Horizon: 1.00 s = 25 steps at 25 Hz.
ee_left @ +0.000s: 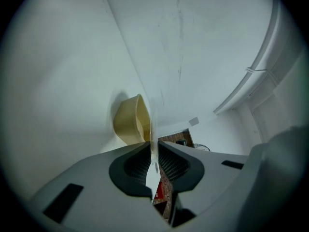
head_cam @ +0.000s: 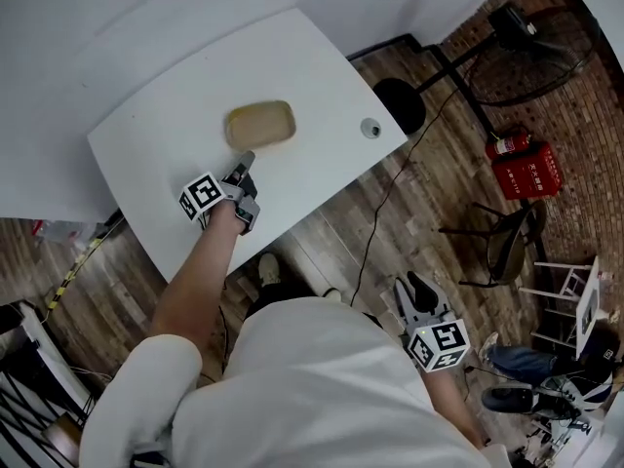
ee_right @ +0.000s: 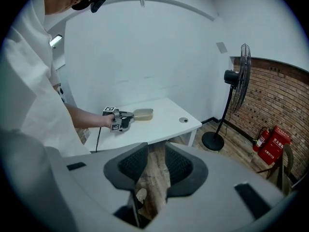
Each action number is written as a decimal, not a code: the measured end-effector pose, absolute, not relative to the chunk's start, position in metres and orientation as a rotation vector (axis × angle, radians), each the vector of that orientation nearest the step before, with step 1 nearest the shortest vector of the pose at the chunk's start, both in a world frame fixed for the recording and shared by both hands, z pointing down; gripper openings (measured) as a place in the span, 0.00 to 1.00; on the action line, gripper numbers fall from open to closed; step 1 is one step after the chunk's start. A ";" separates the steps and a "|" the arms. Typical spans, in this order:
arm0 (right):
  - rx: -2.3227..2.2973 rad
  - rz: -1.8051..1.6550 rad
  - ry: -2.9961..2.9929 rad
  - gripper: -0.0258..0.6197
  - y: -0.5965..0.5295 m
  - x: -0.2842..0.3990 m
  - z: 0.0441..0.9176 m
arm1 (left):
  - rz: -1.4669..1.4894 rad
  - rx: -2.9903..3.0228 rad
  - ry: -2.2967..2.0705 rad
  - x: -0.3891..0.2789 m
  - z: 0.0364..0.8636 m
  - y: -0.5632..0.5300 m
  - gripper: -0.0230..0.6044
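Near the middle of the worktop [head_cam: 161,149], my left tool [head_cam: 245,160] is lying on its side with its jaws drawn almost together at the near rim of the tan dish [head_cam: 260,124]. I am reading that as a pinch on the rim, though the slit is too thin to be sure. My right tool [head_cam: 410,293] is hanging by my side over the wooden floor [head_cam: 322,227], its jaws partly apart and holding nothing.

I am worrying about that shallow bite. Caught at one end only, the dish could slip out or tip if I lift it, and a twist of my wrist could skid it away.

For room, I am seeing bare surface on both sides of the dish. The round hole [head_cam: 370,128] is sitting well apart by the right corner. The wall is running behind the dish, and the front edge is lying under my forearm.
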State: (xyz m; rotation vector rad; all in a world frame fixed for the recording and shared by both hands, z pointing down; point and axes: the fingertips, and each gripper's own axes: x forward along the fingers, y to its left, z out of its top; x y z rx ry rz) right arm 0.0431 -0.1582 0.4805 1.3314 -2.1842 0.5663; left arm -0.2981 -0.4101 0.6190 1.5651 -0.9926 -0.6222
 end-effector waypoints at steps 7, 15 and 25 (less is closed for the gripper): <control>1.298 0.552 -2.238 0.22 -0.156 0.061 0.480 | -0.722 1.621 -1.002 -0.286 0.578 -0.398 0.12; 1.253 0.523 -2.334 0.19 -0.150 0.089 0.479 | -0.814 1.690 -0.964 -0.250 0.521 -0.366 0.11; 1.282 0.476 -2.428 0.05 -0.145 0.141 0.469 | -0.838 1.748 -0.886 -0.179 0.463 -0.293 0.11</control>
